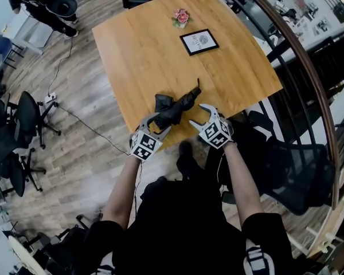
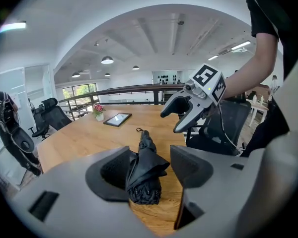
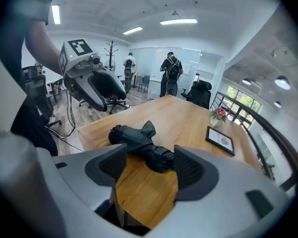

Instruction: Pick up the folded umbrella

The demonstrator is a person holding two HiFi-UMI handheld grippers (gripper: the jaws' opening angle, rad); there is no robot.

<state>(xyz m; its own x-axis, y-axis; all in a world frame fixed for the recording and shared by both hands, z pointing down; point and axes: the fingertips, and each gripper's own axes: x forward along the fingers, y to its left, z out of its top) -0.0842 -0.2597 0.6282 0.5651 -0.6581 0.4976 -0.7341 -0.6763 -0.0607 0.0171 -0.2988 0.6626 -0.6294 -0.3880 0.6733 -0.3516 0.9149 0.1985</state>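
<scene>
The folded black umbrella (image 1: pixel 175 109) lies near the front edge of the wooden table (image 1: pixel 137 50), its strap end pointing away from me. My left gripper (image 1: pixel 158 125) is open. In the left gripper view the umbrella's (image 2: pixel 145 170) thick near end sits between the jaws of the left gripper (image 2: pixel 150 166), and the pads do not press on it. My right gripper (image 1: pixel 199 116) is open too, just right of the umbrella. In the right gripper view the umbrella (image 3: pixel 139 143) lies crosswise just beyond the right gripper's (image 3: pixel 150 168) jaws.
A framed picture (image 1: pixel 199 41) and a small pot of pink flowers (image 1: pixel 182 17) stand at the table's far side. A black mesh chair (image 1: pixel 286 165) is at my right, beside a curved railing (image 1: pixel 309 67). More office chairs (image 1: pixel 20 125) stand left on the wood floor.
</scene>
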